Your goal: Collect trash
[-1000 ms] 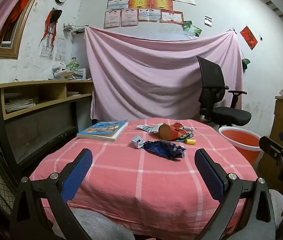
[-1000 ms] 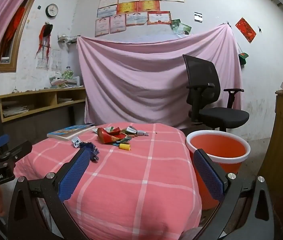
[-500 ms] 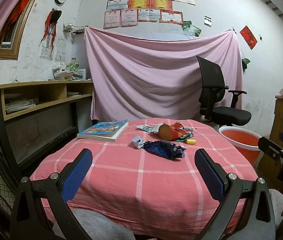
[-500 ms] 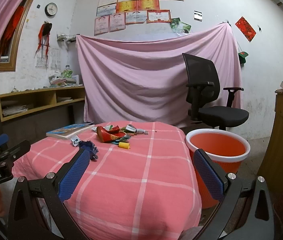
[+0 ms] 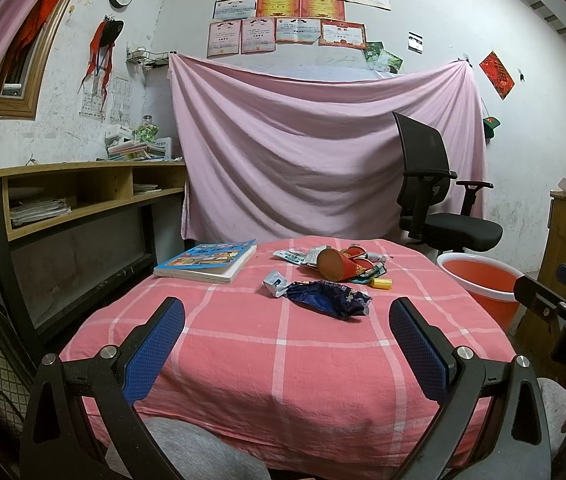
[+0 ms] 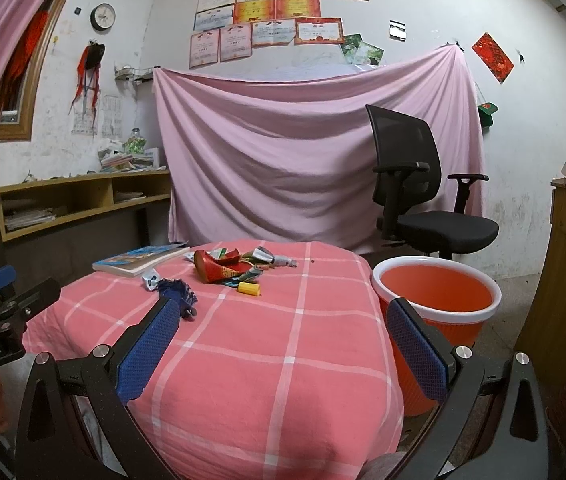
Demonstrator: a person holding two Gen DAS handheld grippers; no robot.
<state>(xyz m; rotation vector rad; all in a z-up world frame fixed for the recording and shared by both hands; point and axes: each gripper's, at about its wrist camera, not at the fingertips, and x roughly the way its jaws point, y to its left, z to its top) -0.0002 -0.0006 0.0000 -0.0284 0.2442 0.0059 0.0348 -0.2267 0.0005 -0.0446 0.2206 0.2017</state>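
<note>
Two claws spread wide and empty, left claw (image 5: pixel 286 334), right claw (image 6: pixel 283 334), trash pile (image 5: pixel 329 270) well ahead on table (image 5: pixel 243 344)

Book (image 5: pixel 207 260) on table; office chair (image 5: pixel 435 204) behind.

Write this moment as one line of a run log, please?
phase: before first pick | left gripper: open, empty | right gripper: open, empty | trash pile: on table, untouched | orange bin: beside table
</note>
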